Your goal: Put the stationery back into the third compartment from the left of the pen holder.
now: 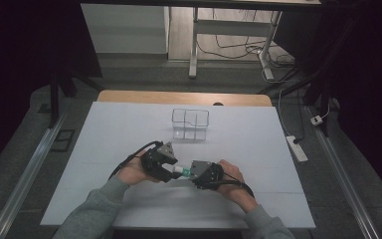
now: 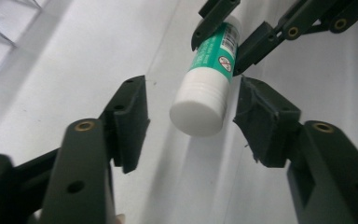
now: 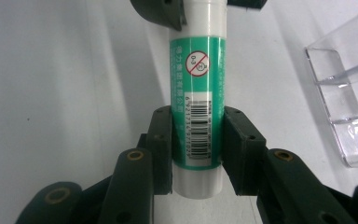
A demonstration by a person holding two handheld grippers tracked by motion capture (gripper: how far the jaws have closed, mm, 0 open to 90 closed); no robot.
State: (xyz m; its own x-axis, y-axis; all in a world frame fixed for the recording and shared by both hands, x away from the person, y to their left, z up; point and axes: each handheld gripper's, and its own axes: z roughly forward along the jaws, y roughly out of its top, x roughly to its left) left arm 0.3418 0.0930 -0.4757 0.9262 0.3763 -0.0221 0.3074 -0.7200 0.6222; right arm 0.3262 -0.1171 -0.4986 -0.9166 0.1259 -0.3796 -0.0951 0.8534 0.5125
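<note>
A green-and-white glue stick (image 1: 181, 171) hangs level above the white tabletop (image 1: 129, 124), between my two grippers. My right gripper (image 3: 197, 149) is shut on its lower body, the pads (image 3: 235, 149) pressing on both sides by the barcode label of the glue stick (image 3: 197, 84). My left gripper (image 2: 191, 112) faces it from the left and stands open. The white capped end of the glue stick (image 2: 203, 100) sits between the left jaws with a gap on each side. The right gripper (image 2: 221, 49) shows further up the tube.
A clear plastic organizer with compartments (image 1: 190, 124) stands on the table beyond the hands; its corner shows in both gripper views (image 2: 0, 37) (image 3: 349, 107). Beyond the table's far wooden edge are desk legs and cables, and a power strip (image 1: 297, 148) lies on the floor at the right.
</note>
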